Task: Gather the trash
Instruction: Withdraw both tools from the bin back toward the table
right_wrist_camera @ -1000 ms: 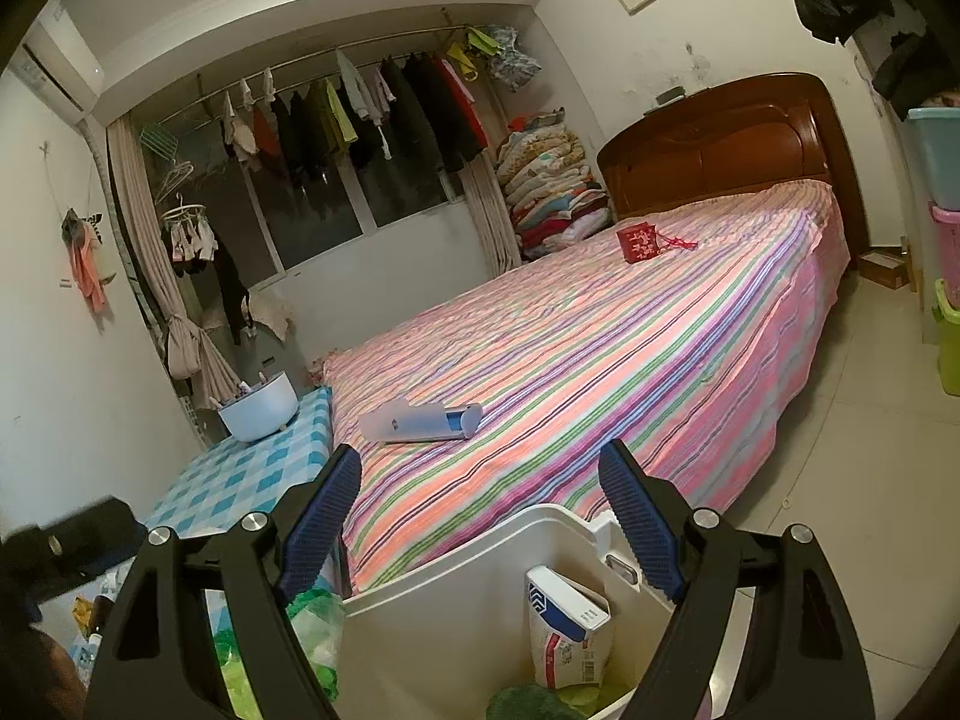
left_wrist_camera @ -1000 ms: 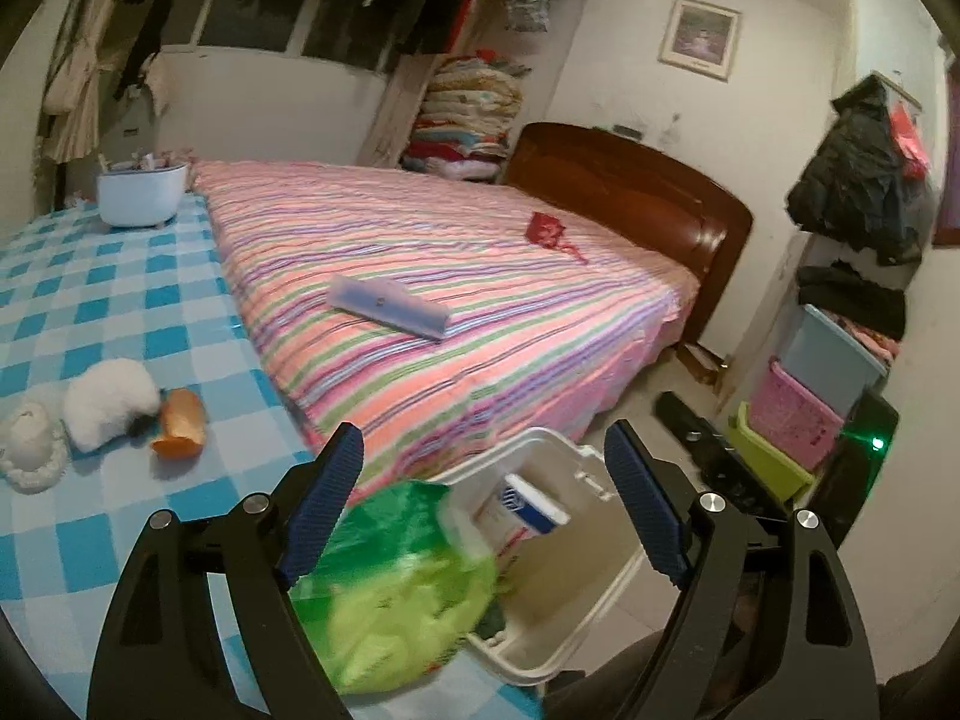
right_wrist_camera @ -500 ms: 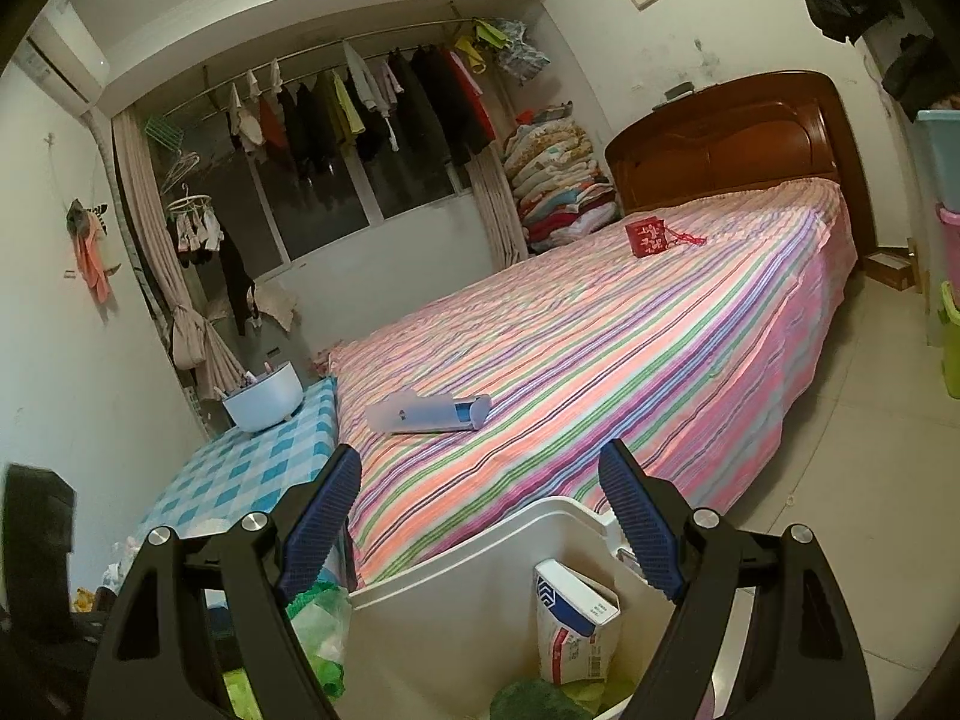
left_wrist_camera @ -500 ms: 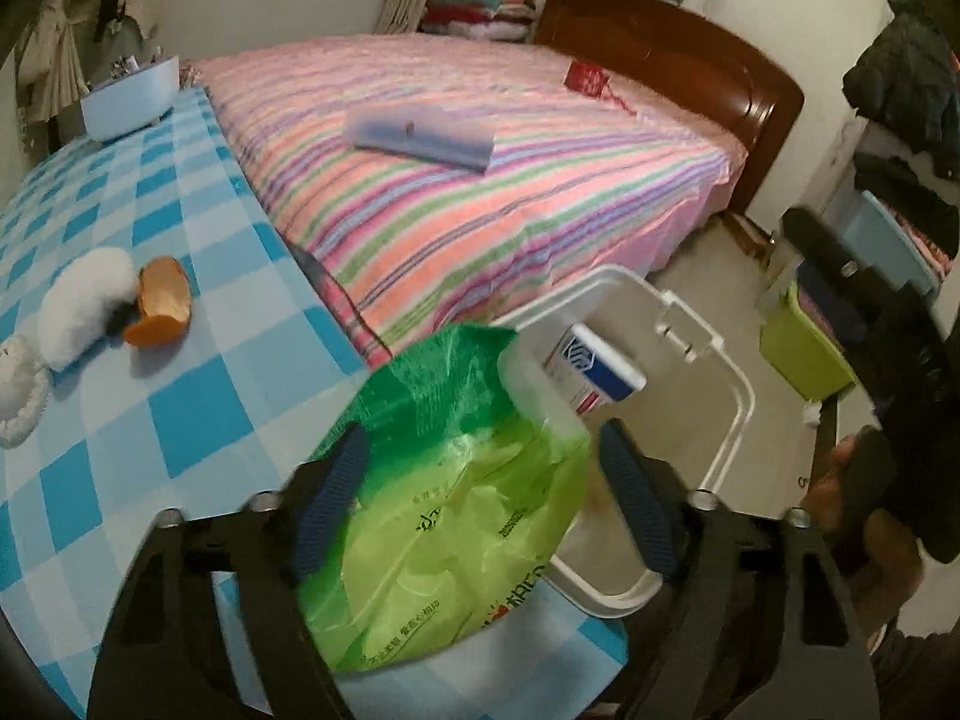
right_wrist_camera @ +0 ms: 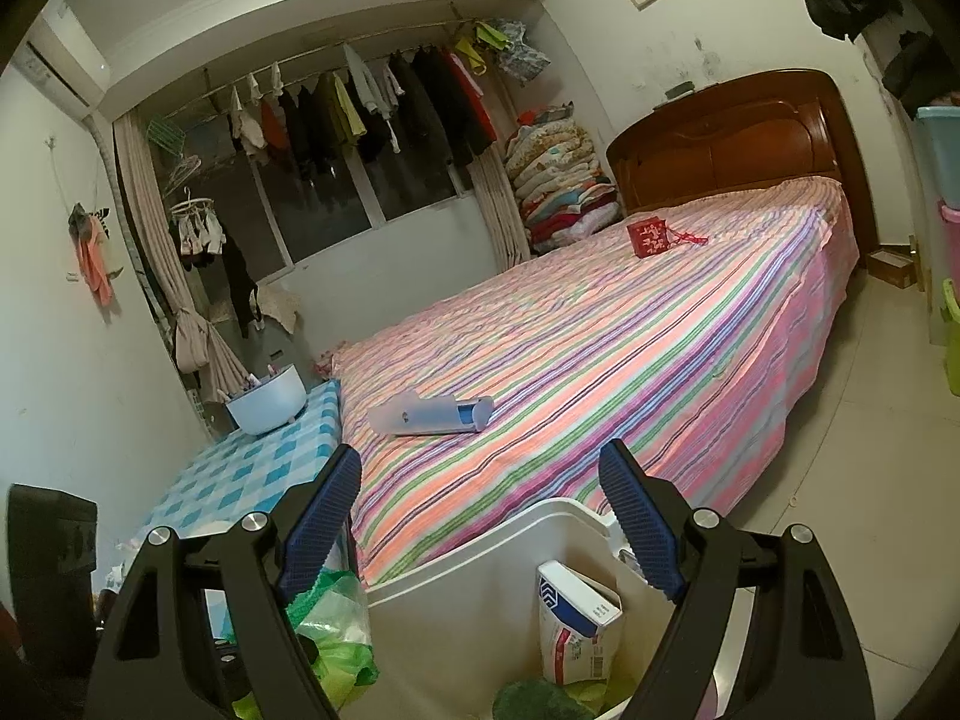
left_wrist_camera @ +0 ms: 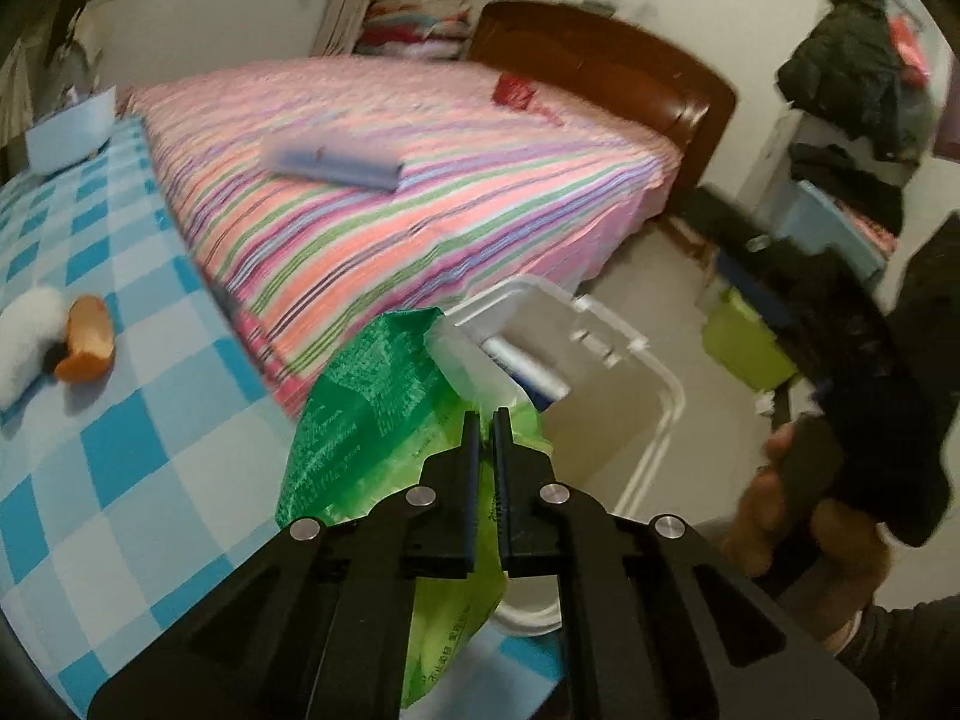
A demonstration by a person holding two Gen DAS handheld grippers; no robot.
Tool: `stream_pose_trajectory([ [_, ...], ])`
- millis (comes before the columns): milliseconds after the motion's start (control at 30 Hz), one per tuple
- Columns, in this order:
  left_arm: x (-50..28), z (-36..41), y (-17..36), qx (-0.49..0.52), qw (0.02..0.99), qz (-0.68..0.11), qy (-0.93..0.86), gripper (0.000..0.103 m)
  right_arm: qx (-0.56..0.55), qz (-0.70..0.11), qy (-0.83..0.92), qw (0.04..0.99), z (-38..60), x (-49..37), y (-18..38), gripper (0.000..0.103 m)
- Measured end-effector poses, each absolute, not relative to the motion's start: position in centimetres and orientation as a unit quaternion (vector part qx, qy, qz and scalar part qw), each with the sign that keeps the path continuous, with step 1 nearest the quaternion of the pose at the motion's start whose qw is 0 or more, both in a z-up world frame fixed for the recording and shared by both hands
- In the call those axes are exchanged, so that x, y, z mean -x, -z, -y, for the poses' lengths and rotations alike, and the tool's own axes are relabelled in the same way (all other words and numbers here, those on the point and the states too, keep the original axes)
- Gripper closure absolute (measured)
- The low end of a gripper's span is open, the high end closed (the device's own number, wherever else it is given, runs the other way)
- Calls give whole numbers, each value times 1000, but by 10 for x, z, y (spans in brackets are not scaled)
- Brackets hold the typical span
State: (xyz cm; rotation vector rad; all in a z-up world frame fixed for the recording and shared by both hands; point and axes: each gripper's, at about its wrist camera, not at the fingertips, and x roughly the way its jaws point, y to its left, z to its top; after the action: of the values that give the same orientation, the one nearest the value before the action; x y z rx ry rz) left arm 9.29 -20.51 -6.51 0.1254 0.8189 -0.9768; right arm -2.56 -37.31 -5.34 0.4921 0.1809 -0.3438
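Observation:
A crumpled green plastic bag [left_wrist_camera: 360,438] lies at the edge of the blue checked table [left_wrist_camera: 120,450], right beside a white bin [left_wrist_camera: 666,384]. My left gripper [left_wrist_camera: 486,420] is shut on the bag's upper part, and the film shows between the two pads. In the right wrist view the bag [right_wrist_camera: 336,636] sits left of the bin [right_wrist_camera: 480,540]. The bin holds a white and blue carton [right_wrist_camera: 576,618] and some green waste. My right gripper [right_wrist_camera: 478,450] hangs open above the bin with nothing between its fingers. A hand [left_wrist_camera: 792,516] holds that gripper.
An orange peel [left_wrist_camera: 87,339] and a white fluffy lump [left_wrist_camera: 30,330] lie further left on the table, and a white pot [right_wrist_camera: 267,399] stands at its far end. The striped bed [left_wrist_camera: 420,180] carries a bluish case [left_wrist_camera: 336,162]. A green crate [left_wrist_camera: 744,336] stands on the floor.
My left gripper came down and forward onto the green bag, and its jaws went from wide open to shut on it. The right gripper stayed still and open.

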Motion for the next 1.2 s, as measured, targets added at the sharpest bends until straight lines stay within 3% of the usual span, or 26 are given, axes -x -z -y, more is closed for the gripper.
stream_pose_trajectory([
  [133, -78, 206, 44, -40, 810, -335, 479, 98, -248, -80, 173, 950, 373, 28, 55, 24],
  [233, -77, 205, 35, -25, 819, -317, 477, 89, -250, -78, 175, 949, 374, 28, 55, 24],
  [267, -76, 205, 33, -21, 822, -312, 476, 73, -250, -78, 175, 949, 374, 27, 55, 24],
  [300, -76, 204, 31, -16, 827, -306, 472, 41, -250, -77, 176, 949, 374, 29, 55, 24],
  [367, -73, 199, 27, -4, 851, -282, 443, 14, -251, -77, 175, 949, 375, 29, 55, 24],
  [1200, -107, 65, -18, 39, 935, -234, 265, 12, -219, -115, 92, 965, 330, -5, 49, 24],
])
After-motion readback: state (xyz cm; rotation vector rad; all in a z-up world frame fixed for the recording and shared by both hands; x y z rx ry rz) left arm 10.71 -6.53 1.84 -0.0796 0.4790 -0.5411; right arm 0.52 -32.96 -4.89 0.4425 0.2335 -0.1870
